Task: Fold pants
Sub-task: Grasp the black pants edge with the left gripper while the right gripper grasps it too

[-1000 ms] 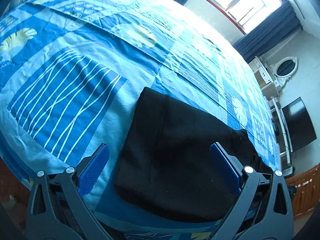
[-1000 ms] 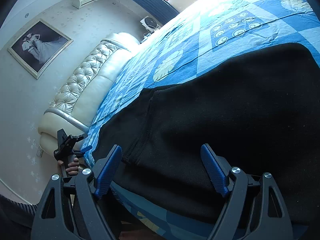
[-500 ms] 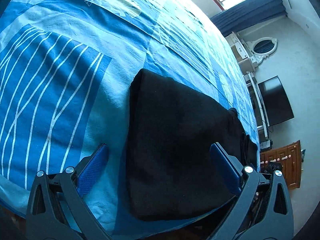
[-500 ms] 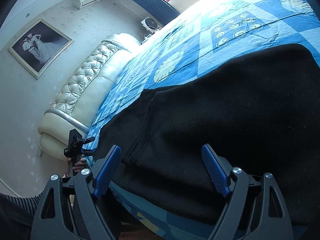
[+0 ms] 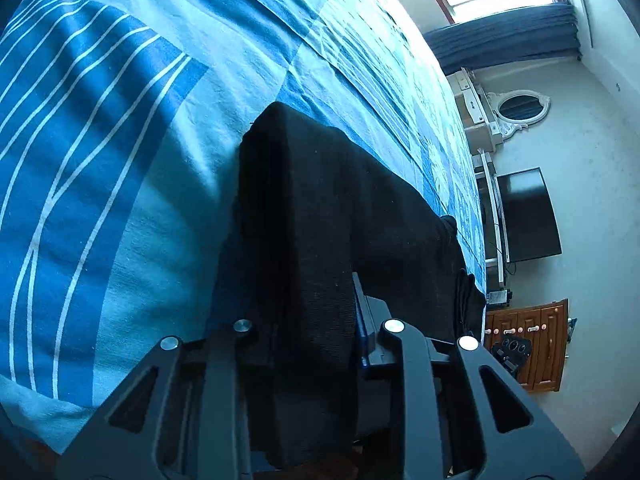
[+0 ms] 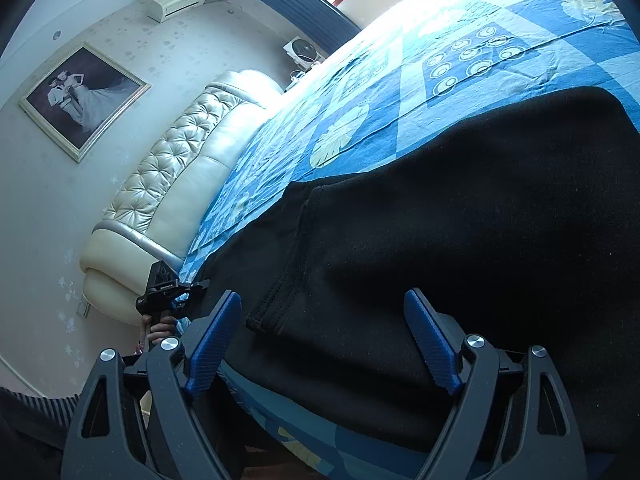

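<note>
Black pants (image 6: 460, 240) lie spread along the near edge of a bed, on a blue patchwork bedspread (image 5: 120, 160) printed with white wavy lines, leaves and rings. In the left wrist view a fold of the black cloth rises in a ridge from the mattress toward 6 o'clock, where the left tool (image 5: 316, 320) has just closed its jaws on it: the fabric is bunched tight between the two fingers, hiding the blue pads almost entirely, with only a sliver of one pad showing at the right of the ridge. The rest of the garment trails away toward 3 o'clock along the bed's edge.

In the right wrist view the right tool (image 6: 324, 344) stands wide open over another part of the pants, near a stitched hem that runs toward 7 o'clock. Its blue ribbed pads sit well apart, one on either side of the dark cloth, and grip nothing. At 8 o'clock of that view the left tool shows small, held in a person's hand (image 6: 158, 328) by the bed's corner.

Beyond the bed, a cream tufted headboard (image 6: 176, 168), a framed picture (image 6: 82, 98) and a wall air conditioner (image 6: 176, 2) fill the far wall. The left view takes in a dark television (image 5: 526, 216), an oval mirror (image 5: 520, 108), a wooden cabinet (image 5: 532, 344) and blue curtains (image 5: 508, 36) below a bright window.
</note>
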Demonstrator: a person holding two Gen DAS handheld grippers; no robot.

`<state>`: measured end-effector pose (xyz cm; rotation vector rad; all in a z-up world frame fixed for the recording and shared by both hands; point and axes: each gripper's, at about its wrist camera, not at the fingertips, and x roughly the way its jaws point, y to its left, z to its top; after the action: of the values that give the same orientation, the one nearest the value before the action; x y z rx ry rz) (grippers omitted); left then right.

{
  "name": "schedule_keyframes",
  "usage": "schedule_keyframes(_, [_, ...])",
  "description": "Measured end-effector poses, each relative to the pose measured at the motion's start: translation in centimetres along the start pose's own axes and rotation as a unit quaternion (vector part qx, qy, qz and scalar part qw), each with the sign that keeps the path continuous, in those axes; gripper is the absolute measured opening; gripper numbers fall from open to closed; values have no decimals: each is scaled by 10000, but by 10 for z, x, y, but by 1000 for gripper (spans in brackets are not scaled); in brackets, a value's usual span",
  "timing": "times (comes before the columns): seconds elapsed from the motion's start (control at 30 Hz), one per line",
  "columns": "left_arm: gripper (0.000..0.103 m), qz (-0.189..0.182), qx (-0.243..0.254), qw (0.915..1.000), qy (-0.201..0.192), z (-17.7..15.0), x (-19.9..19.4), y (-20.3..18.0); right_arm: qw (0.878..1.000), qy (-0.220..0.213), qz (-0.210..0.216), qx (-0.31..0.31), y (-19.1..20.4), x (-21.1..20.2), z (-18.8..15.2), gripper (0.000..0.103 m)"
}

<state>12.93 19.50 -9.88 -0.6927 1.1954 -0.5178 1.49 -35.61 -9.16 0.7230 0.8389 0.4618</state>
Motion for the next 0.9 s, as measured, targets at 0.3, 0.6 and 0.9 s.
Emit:
schedule_keyframes(0.3, [13,904,729,9929,-261,-4,-19,-91,10000,-6,13,0,-2,-1,1,83])
schedule_keyframes(0.6, [12,659,1695,9827,-354,-16,-13,-230,10000,-50,57,23,-3,-3,1,83])
schedule_keyframes(0.9, [12,843,2580,9624,96,-56,79,-328,9982,-571,157,124,-3,-20,-1,83])
